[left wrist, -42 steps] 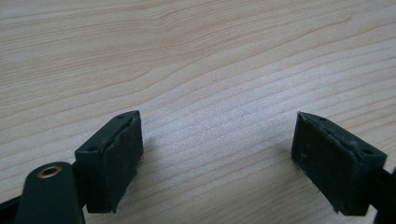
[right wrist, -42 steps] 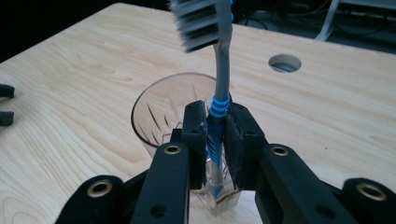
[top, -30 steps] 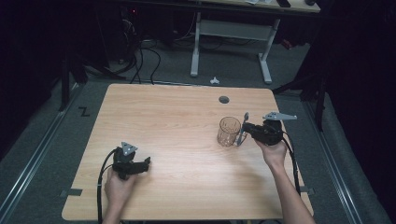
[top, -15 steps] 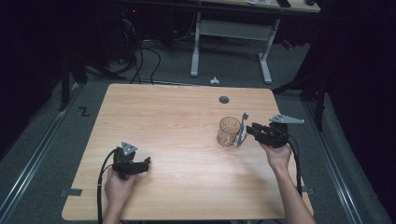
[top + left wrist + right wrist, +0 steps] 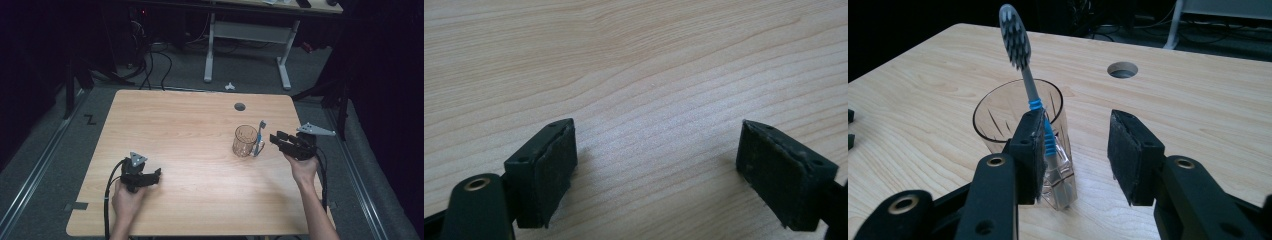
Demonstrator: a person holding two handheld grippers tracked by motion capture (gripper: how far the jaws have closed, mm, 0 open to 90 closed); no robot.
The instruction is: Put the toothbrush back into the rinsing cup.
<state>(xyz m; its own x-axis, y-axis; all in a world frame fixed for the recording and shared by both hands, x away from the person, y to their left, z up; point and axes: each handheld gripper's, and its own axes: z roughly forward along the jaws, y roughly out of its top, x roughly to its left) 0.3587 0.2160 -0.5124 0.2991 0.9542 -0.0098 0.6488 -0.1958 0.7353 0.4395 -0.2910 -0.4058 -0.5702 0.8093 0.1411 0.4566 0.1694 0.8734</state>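
A clear glass cup [image 5: 244, 141] [image 5: 1003, 117] stands on the right part of the wooden table [image 5: 175, 130]. A grey and blue toothbrush [image 5: 260, 134] [image 5: 1034, 100] leans on it, head up, on the side facing my right gripper. Whether its foot is inside the glass I cannot tell. My right gripper [image 5: 276, 139] [image 5: 1075, 145] hovers just right of the cup. Its jaws have just been opening and stand apart, with nothing between the pads. The brush handle is just ahead of one pad [image 5: 1034, 150]. My left gripper [image 5: 158, 174] [image 5: 656, 160] rests open on the bare wood at the front left.
A round cable hole [image 5: 239, 106] [image 5: 1122, 70] lies behind the cup. Beyond the table's far edge are desk legs [image 5: 208, 50] and cables on the floor. Bare wood stretches between the two grippers.
The right gripper let go of the toothbrush, opened and drew back to the right, away from the cup. The brush stays leaning on the glass. The left gripper has not moved.
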